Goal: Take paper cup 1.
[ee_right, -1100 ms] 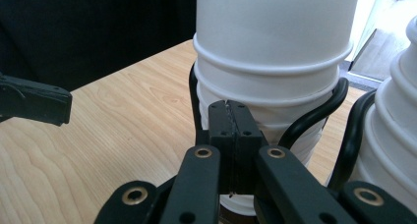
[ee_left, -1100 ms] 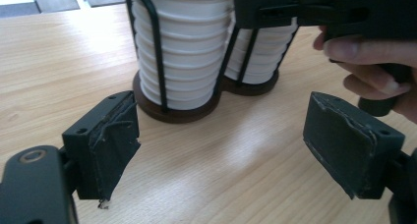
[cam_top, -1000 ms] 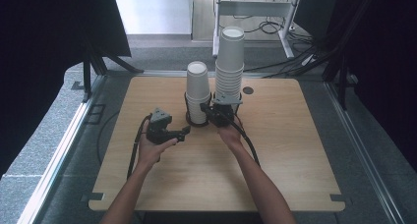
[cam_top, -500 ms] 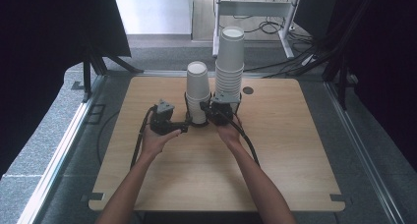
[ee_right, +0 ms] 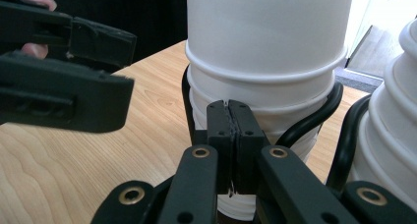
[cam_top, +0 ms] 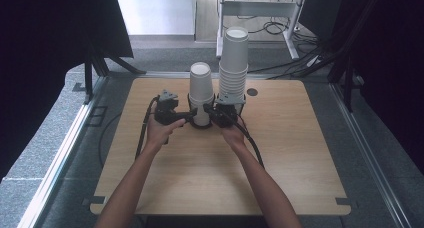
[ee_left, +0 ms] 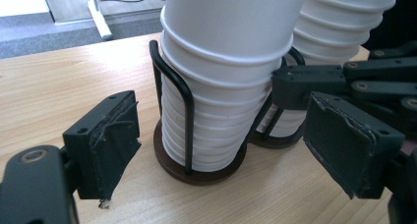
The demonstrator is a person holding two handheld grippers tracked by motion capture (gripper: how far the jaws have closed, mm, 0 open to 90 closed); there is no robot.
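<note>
Near the table's (cam_top: 300, 158) far edge, the shorter cup stack (cam_top: 201, 90) stands in a black wire holder (ee_left: 172, 81), with the taller stack (cam_top: 234, 63) just to its right. The left gripper (ee_left: 221, 150) has its jaws spread wide around the short stack, touching nothing. The right gripper (ee_right: 229, 130), jaws pressed together and empty, noses against that stack's lower cups. This looks like the approach step; next, the left jaws need to close on the upper cup and lift it straight up.
</note>
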